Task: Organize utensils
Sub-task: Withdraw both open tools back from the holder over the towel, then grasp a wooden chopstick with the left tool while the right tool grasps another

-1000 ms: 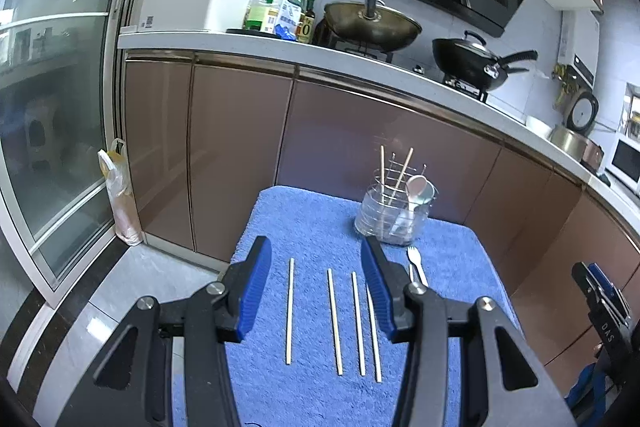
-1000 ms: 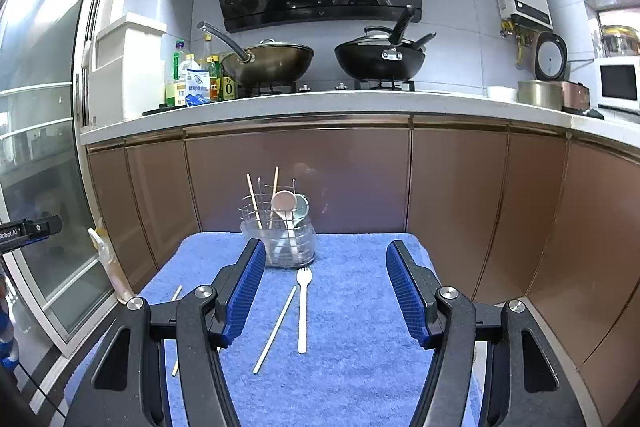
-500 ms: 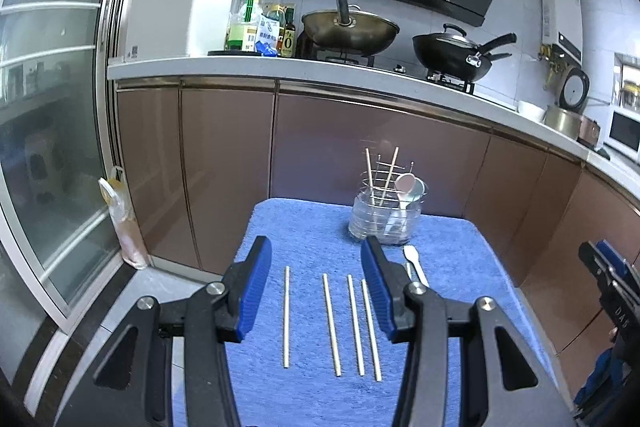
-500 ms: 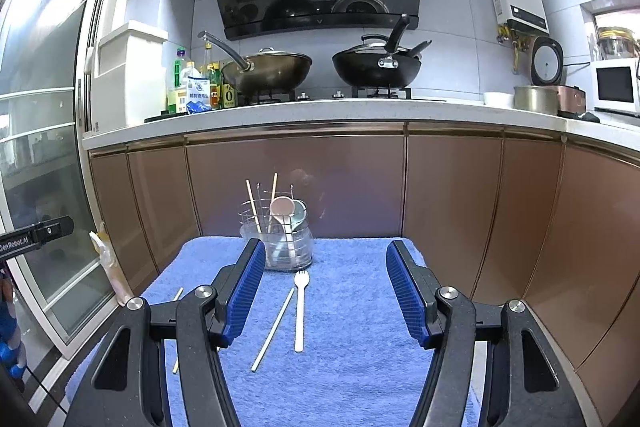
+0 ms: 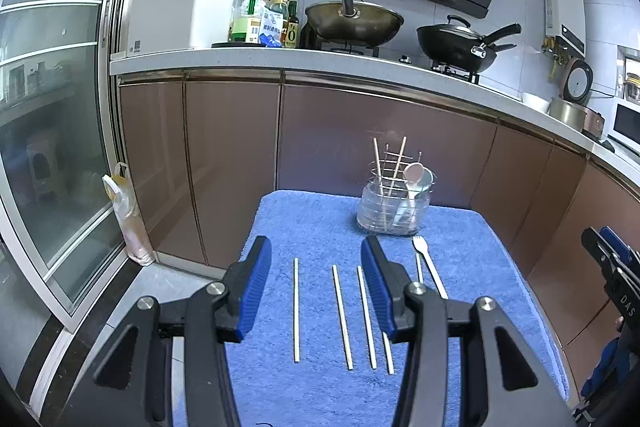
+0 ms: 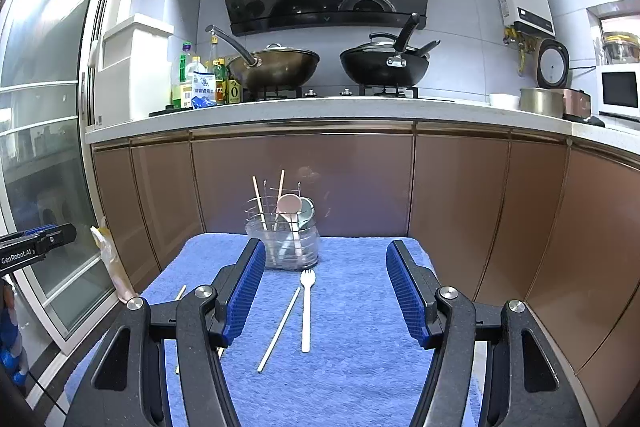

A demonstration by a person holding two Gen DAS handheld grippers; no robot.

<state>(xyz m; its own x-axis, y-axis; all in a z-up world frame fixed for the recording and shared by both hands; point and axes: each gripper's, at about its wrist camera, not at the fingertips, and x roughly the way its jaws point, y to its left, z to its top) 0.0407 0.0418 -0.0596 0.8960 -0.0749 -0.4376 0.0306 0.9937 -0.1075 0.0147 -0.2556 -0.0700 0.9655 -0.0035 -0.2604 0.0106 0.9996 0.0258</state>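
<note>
Task status: partly complete. The clear utensil holder stands at the far end of the blue towel and already contains two chopsticks, a pink spoon and a second, pale green-grey utensil that is largely hidden behind the spoon.

Remaining items lie loose on the towel: four chopsticks in a rough row and a white fork just in front of the holder.

The left tongs are open and empty above the row. The right tongs are likewise open and hold nothing.

Limits of view: the right finger of the left tongs covers the middle of the fourth chopstick. In the right wrist view, most chopsticks are hidden behind the tongs. The towel's near edge is cut off.
</note>
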